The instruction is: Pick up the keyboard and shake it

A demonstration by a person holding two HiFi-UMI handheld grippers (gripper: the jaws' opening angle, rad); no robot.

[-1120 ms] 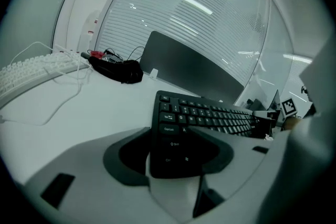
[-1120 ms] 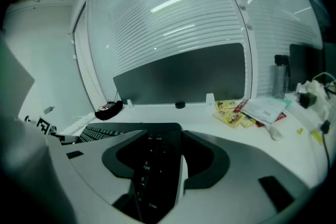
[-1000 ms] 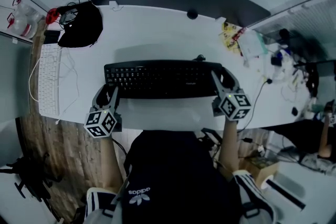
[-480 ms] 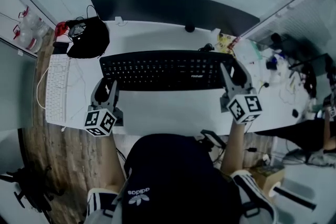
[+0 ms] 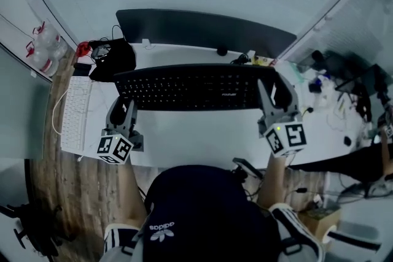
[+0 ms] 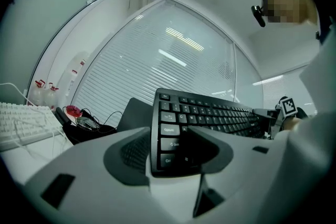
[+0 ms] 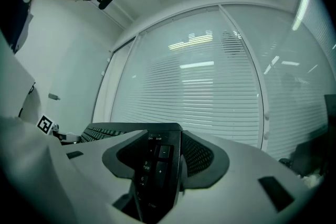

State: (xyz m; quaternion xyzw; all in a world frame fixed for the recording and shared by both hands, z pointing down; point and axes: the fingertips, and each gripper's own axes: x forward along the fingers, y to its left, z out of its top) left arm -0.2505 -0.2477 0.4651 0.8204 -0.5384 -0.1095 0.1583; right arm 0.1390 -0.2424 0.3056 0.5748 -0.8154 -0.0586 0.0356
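Note:
A long black keyboard point(image 5: 196, 88) hangs in the air above the white desk point(image 5: 196, 132), tilted with its keys toward me. My left gripper point(image 5: 123, 108) is shut on its left end, and the Ctrl and Shift keys of the keyboard point(image 6: 181, 131) sit between the jaws. At the other end my right gripper point(image 5: 275, 94) is shut on the number-pad corner of the keyboard point(image 7: 157, 165). In the left gripper view the right gripper's marker cube point(image 6: 287, 107) shows at the far end of the keyboard.
A dark monitor point(image 5: 202, 30) stands behind the keyboard. A white keyboard point(image 5: 77, 113) lies at the desk's left edge, next to a black bag with cables point(image 5: 113, 58). Clutter and wires point(image 5: 331, 80) cover the right end. Window blinds fill the background.
Both grippers have lifted the black keyboard off the desk and carried it up and away from me. Its far edge now overlaps the foot of the monitor.

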